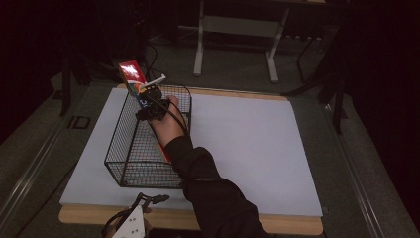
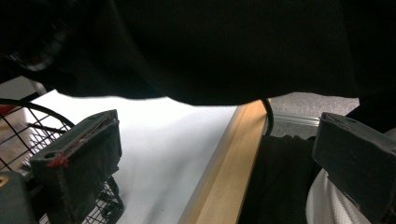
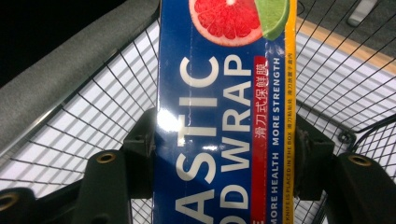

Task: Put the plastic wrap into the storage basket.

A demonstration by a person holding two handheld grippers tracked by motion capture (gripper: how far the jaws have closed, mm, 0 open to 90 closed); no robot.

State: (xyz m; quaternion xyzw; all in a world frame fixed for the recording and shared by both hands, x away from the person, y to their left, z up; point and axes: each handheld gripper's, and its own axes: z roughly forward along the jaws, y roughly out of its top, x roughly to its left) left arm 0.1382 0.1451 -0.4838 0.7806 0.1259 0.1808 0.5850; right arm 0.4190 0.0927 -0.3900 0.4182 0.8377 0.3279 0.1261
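A long blue box of plastic food wrap [image 3: 219, 107], with a grapefruit and lime picture at its far end, lies between the jaws of my right gripper [image 3: 224, 158], which is shut on its two long sides. From above, the right gripper [image 1: 151, 106] reaches into a black wire basket [image 1: 124, 163]. The box [image 1: 131, 74] is tilted, its red far end sticking up past the basket's far rim. My left gripper [image 1: 148, 199] rests at the table's front edge, near the basket's near corner. Its jaws stand wide apart around bare table, so the left gripper [image 2: 217, 140] is open.
The basket stands on the left part of a white board [image 1: 247, 139] with a wooden front edge [image 2: 229, 172]. My dark sleeve [image 1: 208, 188] crosses the basket's right rim. A metal table frame [image 1: 235, 29] stands on the floor behind.
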